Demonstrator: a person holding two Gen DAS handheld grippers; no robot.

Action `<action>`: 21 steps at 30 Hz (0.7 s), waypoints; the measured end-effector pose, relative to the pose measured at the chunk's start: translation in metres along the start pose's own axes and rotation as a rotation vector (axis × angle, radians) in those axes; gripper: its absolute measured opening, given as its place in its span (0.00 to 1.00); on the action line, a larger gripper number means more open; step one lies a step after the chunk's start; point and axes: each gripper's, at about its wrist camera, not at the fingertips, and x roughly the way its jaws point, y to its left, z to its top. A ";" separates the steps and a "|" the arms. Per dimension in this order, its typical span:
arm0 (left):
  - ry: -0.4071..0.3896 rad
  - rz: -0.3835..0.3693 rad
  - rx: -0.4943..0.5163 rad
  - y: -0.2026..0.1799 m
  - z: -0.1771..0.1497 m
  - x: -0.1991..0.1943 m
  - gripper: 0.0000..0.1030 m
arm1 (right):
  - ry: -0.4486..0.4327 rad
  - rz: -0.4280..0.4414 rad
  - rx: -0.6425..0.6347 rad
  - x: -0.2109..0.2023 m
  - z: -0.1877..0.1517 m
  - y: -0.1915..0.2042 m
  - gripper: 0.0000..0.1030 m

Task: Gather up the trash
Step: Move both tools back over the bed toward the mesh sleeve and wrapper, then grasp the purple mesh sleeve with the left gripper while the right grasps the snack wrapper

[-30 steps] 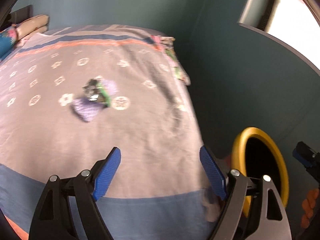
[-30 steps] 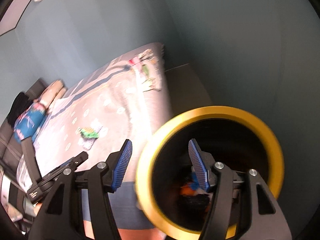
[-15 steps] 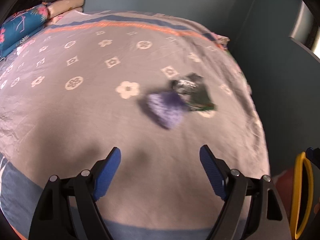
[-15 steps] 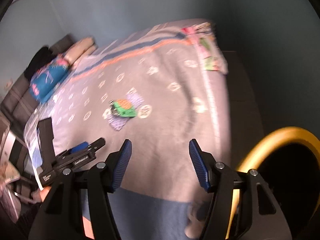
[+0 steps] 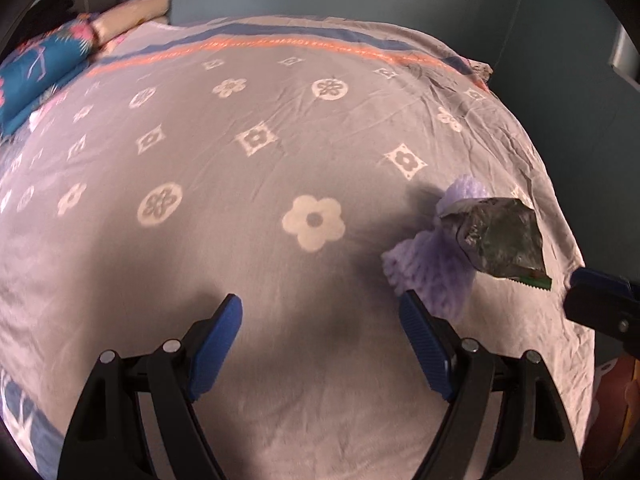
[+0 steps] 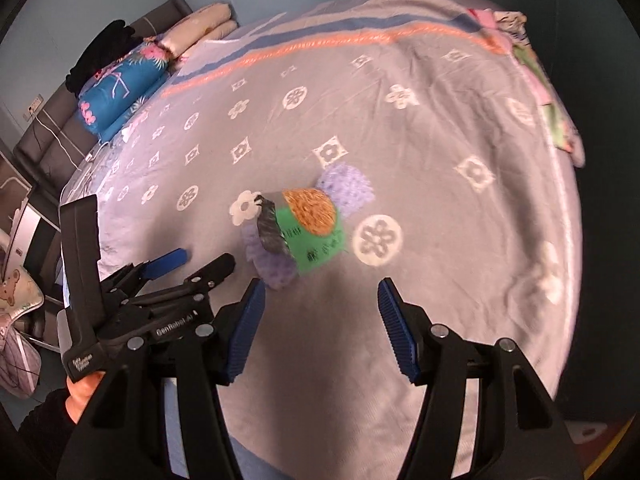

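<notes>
A crumpled green snack wrapper [image 6: 310, 226] with a silver inside [image 5: 498, 236] lies on a lilac fuzzy cloth [image 5: 432, 268] [image 6: 346, 186] on the grey flowered bedspread [image 5: 248, 184]. My left gripper [image 5: 320, 322] hovers open over the bed, with the cloth just past its right fingertip. My right gripper [image 6: 320, 300] is open too, and the wrapper lies a little beyond its left fingertip. In the right wrist view the left gripper [image 6: 192, 260] shows at the lower left. A blue pad [image 5: 600, 284] of the right gripper pokes in at the right edge of the left wrist view.
Pillows, one blue with flowers [image 6: 116, 92], lie at the head of the bed on the left. Folded colourful cloths [image 6: 552, 112] hang at the bed's far right edge. A sliver of the yellow-rimmed bin [image 6: 622, 436] shows at the bottom right. A teal wall stands behind the bed.
Both grippers swung away from the yellow-rimmed bin and over the bed, coming down closer to the wrapper and cloth. Their jaws stayed as wide as before.
</notes>
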 end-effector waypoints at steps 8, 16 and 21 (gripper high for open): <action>0.010 -0.029 0.019 -0.003 0.006 0.015 0.75 | 0.044 0.013 0.025 0.030 0.025 -0.003 0.48; 0.005 -0.108 0.017 -0.015 0.014 0.021 0.75 | 0.056 0.020 0.085 0.048 0.038 -0.010 0.36; 0.008 -0.161 0.027 -0.029 0.020 0.024 0.75 | 0.056 -0.006 0.132 0.053 0.043 -0.021 0.23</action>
